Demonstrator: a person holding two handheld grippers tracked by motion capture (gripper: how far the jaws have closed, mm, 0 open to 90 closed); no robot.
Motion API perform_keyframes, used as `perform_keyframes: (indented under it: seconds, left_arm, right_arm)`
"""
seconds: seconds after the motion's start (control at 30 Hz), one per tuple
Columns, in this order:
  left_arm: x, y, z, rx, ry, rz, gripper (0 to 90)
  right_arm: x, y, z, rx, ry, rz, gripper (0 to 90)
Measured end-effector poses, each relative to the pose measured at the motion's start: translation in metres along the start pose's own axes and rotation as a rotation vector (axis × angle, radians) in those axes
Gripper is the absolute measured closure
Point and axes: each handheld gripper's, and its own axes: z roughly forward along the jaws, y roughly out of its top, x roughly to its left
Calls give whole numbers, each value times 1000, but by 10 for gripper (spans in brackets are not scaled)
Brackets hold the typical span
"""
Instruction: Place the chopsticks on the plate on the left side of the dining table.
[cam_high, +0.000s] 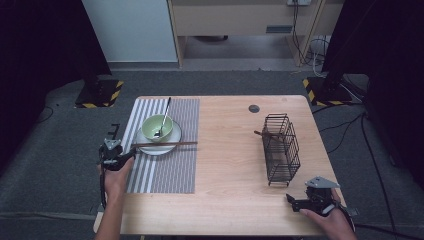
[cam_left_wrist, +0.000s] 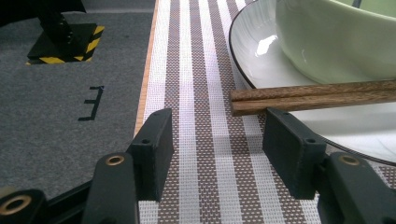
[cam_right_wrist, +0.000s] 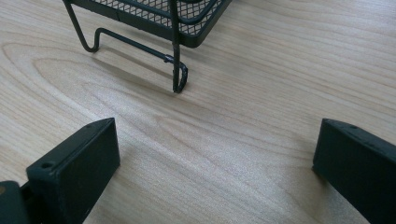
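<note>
With the left gripper (cam_left_wrist: 217, 140) half open and empty just short of the 2 chopsticks (cam_left_wrist: 313, 95) lying across the plate (cam_left_wrist: 252, 56) (right gripper (cam_right_wrist: 215, 158) wide, idle on the bench (cam_right_wrist: 233, 121)), it needed to straddle both ends before closing.

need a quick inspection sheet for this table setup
surface: wooden table, striped placemat on its left part
job's things: pair of wooden chopsticks lying across the front rim of a white plate; green bowl on the plate, spoon in the bowl
clutter: black wire basket on the right, brown stick-like pieces poking out of it
grippers: left gripper open, jaws either side of the chopstick ends, no pad seen pressing; right gripper open over bare wood near the basket foot
cables: cables on the floor beyond the table
surroundings: grey carpet, hazard-striped stand bases
</note>
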Motion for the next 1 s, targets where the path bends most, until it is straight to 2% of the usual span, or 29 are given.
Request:
perform_keyframes:
  seconds: [0.73, 1.0]
  left_arm:
    - [0, 7, 2, 11, -11, 11, 410]
    - [-6, 8, -9, -2, -55, 25, 355]
  right_arm:
    - [0, 0, 0, -1, -1, 1, 6]
    - [0, 0, 0, -1, -2, 2, 6]
